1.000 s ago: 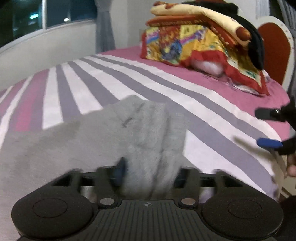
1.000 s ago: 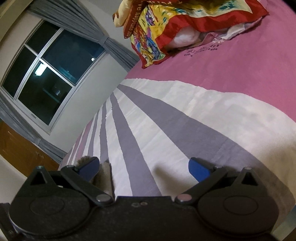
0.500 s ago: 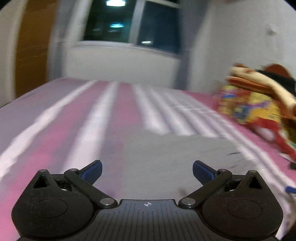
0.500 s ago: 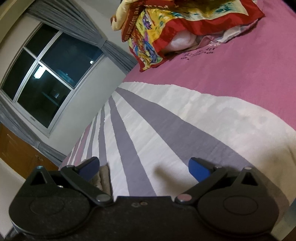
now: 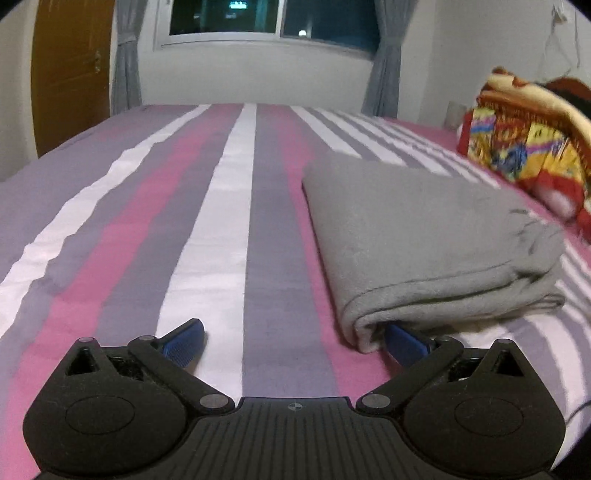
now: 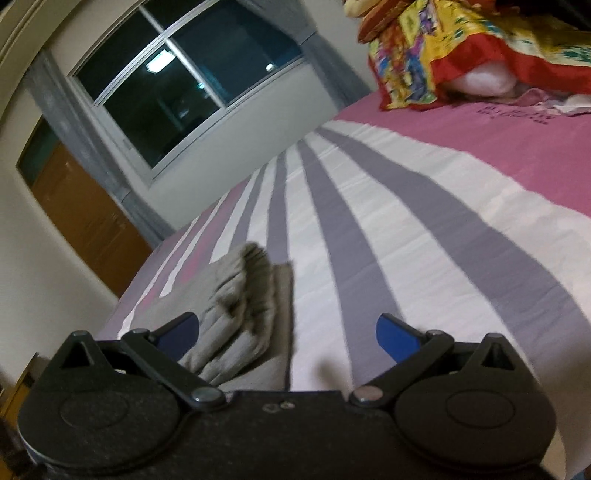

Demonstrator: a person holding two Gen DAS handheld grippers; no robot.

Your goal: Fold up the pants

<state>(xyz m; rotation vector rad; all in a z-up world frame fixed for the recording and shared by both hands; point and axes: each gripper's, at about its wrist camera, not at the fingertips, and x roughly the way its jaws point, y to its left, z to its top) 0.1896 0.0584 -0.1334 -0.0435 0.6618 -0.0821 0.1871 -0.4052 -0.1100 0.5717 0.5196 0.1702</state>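
The grey pants [image 5: 424, 236] lie folded in a thick stack on the striped bed, right of centre in the left wrist view. My left gripper [image 5: 291, 338] is open and empty, low over the sheet at the stack's near left corner; its right fingertip [image 5: 404, 341] sits against the fold's edge. In the right wrist view the pants [image 6: 243, 314] lie at lower left with their bunched end up. My right gripper [image 6: 288, 332] is open and empty, its left fingertip [image 6: 181, 326] beside the pants.
The bed sheet [image 5: 229, 206] has pink, white and purple stripes. A pile of colourful blankets [image 5: 528, 144] sits at the head of the bed, also in the right wrist view [image 6: 480, 55]. A window [image 5: 273, 18], curtains and a wooden door [image 5: 70, 74] lie beyond the bed.
My left gripper let go of the grey pants, opened and swung left to the stack's near corner. My right gripper stayed open and shifted, so the folded pants show more.
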